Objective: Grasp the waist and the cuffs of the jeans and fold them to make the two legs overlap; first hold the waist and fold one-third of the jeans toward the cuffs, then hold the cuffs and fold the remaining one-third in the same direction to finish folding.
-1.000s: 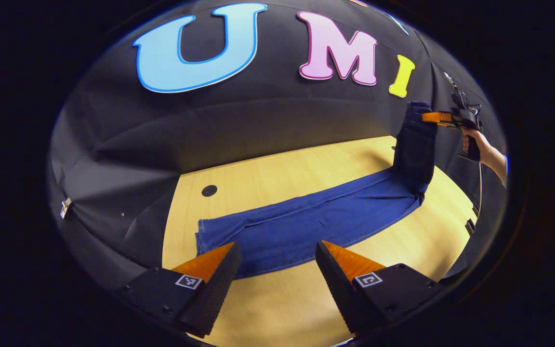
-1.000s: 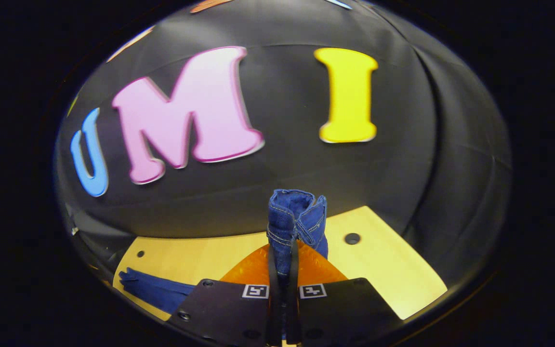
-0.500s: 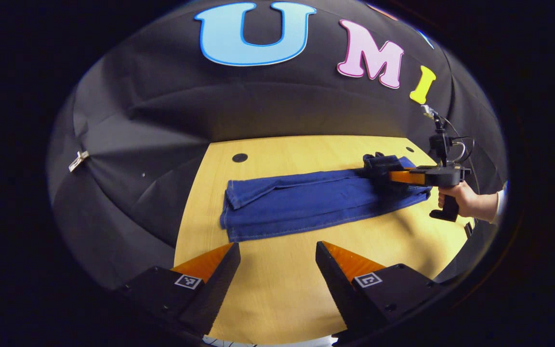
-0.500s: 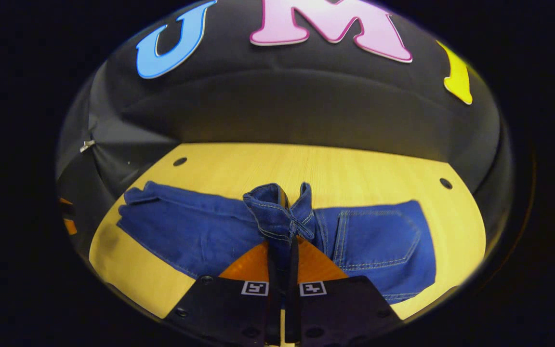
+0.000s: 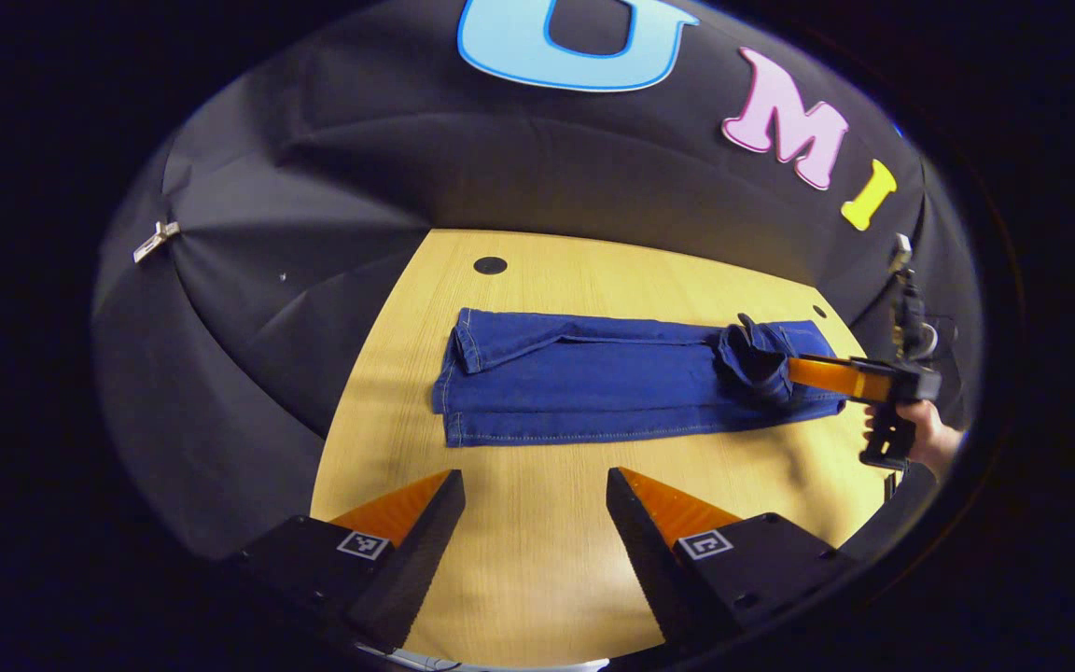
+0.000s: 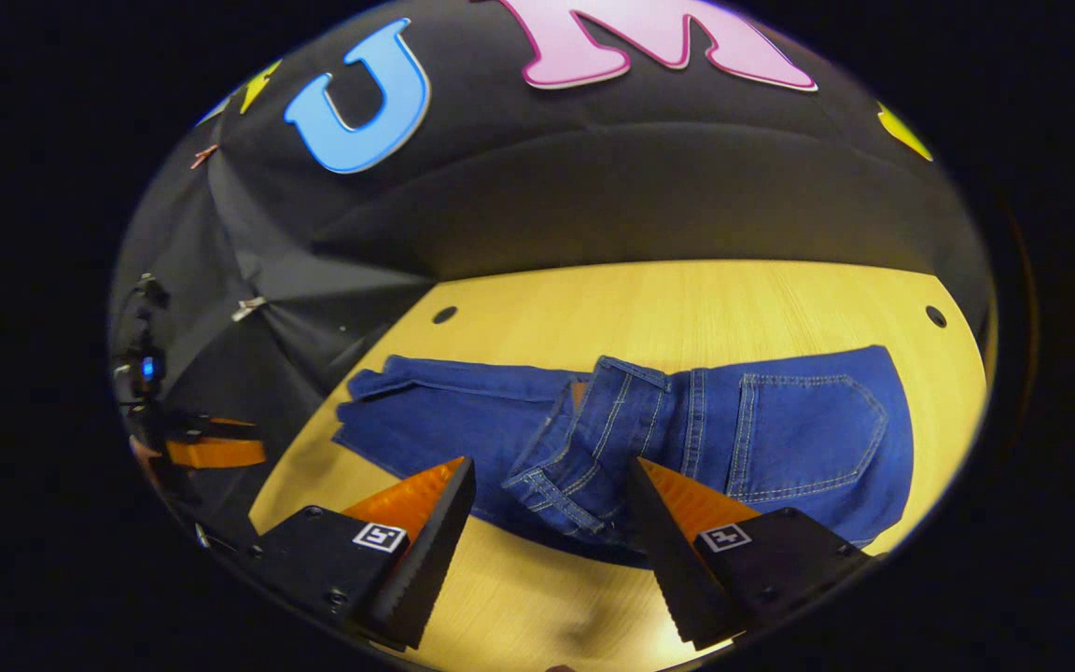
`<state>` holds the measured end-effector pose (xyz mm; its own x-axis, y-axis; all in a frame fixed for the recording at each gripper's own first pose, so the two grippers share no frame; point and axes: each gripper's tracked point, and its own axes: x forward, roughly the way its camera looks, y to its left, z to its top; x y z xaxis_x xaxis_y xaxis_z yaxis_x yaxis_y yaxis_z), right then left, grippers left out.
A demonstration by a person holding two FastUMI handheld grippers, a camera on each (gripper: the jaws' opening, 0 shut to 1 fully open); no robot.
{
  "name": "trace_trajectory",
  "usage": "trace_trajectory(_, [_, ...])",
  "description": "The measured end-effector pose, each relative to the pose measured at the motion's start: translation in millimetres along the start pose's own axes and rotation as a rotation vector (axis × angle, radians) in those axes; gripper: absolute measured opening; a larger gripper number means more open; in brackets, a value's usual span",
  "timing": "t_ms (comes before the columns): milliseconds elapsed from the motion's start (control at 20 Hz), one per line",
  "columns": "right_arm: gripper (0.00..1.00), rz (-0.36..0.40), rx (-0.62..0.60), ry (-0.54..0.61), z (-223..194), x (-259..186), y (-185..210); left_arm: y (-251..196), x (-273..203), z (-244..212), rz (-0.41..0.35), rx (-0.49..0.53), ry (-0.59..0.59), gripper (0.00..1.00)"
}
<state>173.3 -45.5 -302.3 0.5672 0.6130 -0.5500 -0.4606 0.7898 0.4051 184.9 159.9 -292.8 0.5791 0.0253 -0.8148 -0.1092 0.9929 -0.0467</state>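
Nearest in the left gripper view, the left gripper [image 5: 535,523] hangs above bare table [image 5: 537,560], its fingers spread wide with nothing between them, on the near side of the jeans [image 5: 593,387] and clear of them. Past it the jeans lie flat along the table, legs stacked one on the other, cuffs [image 5: 459,383] at the end toward a dark round hole [image 5: 490,265] in the tabletop. At the jeans' opposite end the waist [image 5: 754,355] is turned back onto the legs in a rumpled bunch, and there the right gripper [image 5: 785,367] reaches in, held by a hand [image 5: 928,439] at the table's edge. In the right gripper view, that gripper's fingers stand apart either side of the folded-over waist [image 6: 584,448], which lies loose on the denim; whether either finger touches the cloth cannot be told. Beyond the waist a back pocket [image 6: 813,434] faces up, and the black cloth wall [image 6: 612,196] rises behind the table.
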Motion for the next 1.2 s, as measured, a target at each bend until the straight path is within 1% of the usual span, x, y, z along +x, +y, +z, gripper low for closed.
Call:
trace_trajectory(100, [0.98, 0.034, -0.031, -0.044, 18.7, -37.9, 4.3, -0.6, 15.1, 10.5, -0.019, -0.053, 0.041, 0.97])
trace_trajectory(200, [0.98, 0.038, -0.048, -0.086, 33.1, -72.2, -3.6, 6.9, 34.0, 27.6, 0.001, -0.094, 0.074, 0.97])
trace_trajectory(300, [0.97, 0.015, -0.035, -0.129, 45.3, -101.4, -21.7, 23.8, 56.4, 39.0, 0.039, -0.159, 0.123, 0.97])
trace_trajectory(400, [0.97, -0.023, 0.01, -0.157, 48.4, -127.8, -40.9, 31.3, 77.2, 50.2, 0.053, -0.247, 0.171, 0.97])
trace_trajectory(450, [0.97, -0.042, 0.034, -0.165, 47.6, -138.0, -51.7, 40.5, 87.5, 52.8, 0.072, -0.264, 0.195, 0.97])
trace_trajectory(550, [0.97, -0.094, 0.058, -0.171, 39.8, -157.9, -78.8, 64.3, 104.4, 56.4, 0.146, -0.254, 0.247, 0.97])
trace_trajectory(650, [0.97, -0.142, 0.077, -0.164, 31.0, -173.9, -103.6, 73.6, 119.7, 52.3, 0.189, -0.269, 0.291, 0.97])
trace_trajectory(750, [0.97, -0.182, 0.113, -0.15, 18.4, -185.3, -125.8, 72.5, 133.1, 41.2, 0.198, -0.285, 0.35, 0.97])
trace_trajectory(850, [0.97, -0.209, 0.152, -0.142, 13.5, -191.6, -144.5, 70.5, 143.8, 29.3, 0.203, -0.28, 0.412, 0.97])
trace_trajectory(900, [0.97, -0.217, 0.17, -0.141, 13.0, -194.7, -151.1, 70.0, 148.0, 23.2, 0.21, -0.282, 0.439, 0.98])
trace_trajectory(950, [0.97, -0.22, 0.182, -0.144, 14.8, -196.2, -156.0, 72.4, 152.4, 15.0, 0.234, -0.284, 0.468, 0.99])
trace_trajectory(1000, [0.97, -0.221, 0.188, -0.147, 18.3, -196.9, -158.2, 75.5, 153.1, 14.5, 0.245, -0.258, 0.473, 0.99])
trace_trajectory(1100, [0.97, -0.215, 0.199, -0.145, 22.8, -197.2, -163.8, 72.6, 150.9, 17.5, 0.241, -0.232, 0.496, 0.99])
trace_trajectory(1200, [0.97, -0.205, 0.208, -0.131, 25.8, -190.6, -170.7, 73.0, 154.8, 17.4, 0.244, -0.229, 0.484, 1.0])
